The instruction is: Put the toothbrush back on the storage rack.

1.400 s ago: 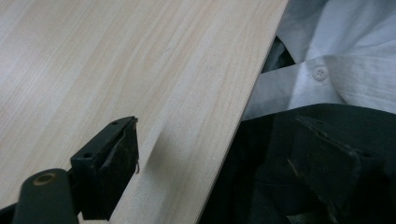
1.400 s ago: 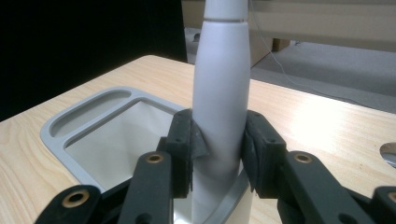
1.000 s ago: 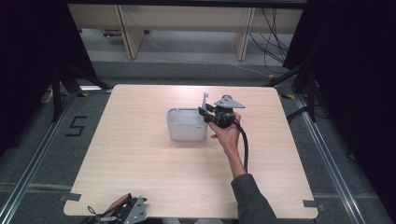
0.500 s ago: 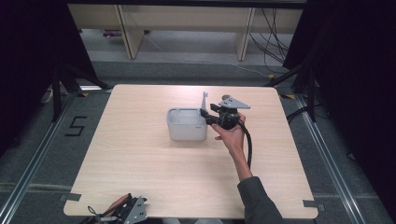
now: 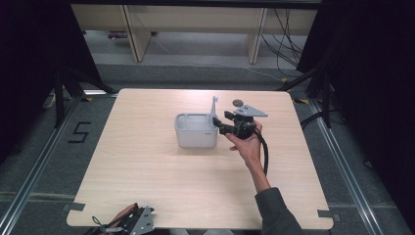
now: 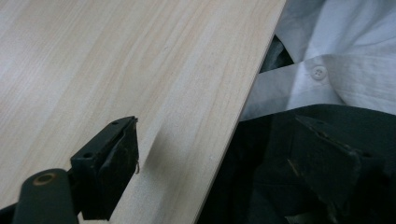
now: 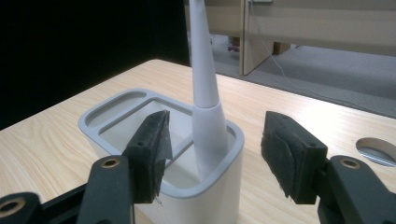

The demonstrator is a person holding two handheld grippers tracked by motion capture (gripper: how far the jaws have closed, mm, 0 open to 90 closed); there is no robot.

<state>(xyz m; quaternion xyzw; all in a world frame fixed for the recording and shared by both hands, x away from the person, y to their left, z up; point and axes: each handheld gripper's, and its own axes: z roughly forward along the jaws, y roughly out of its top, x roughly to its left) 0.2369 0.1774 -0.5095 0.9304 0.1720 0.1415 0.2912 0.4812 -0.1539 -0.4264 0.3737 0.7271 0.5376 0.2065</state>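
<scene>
Right gripper (image 5: 221, 123) jaws just opening off white handle (image 7: 205, 93) at holder (image 5: 195, 131) rim, left gripper (image 6: 224, 158) released at table (image 5: 147, 166) edge

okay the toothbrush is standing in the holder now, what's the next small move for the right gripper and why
Probably draw the right gripper straight back. Its jaws have just been opening, the fingers stand clear of the toothbrush, which stands in the holder.
</scene>
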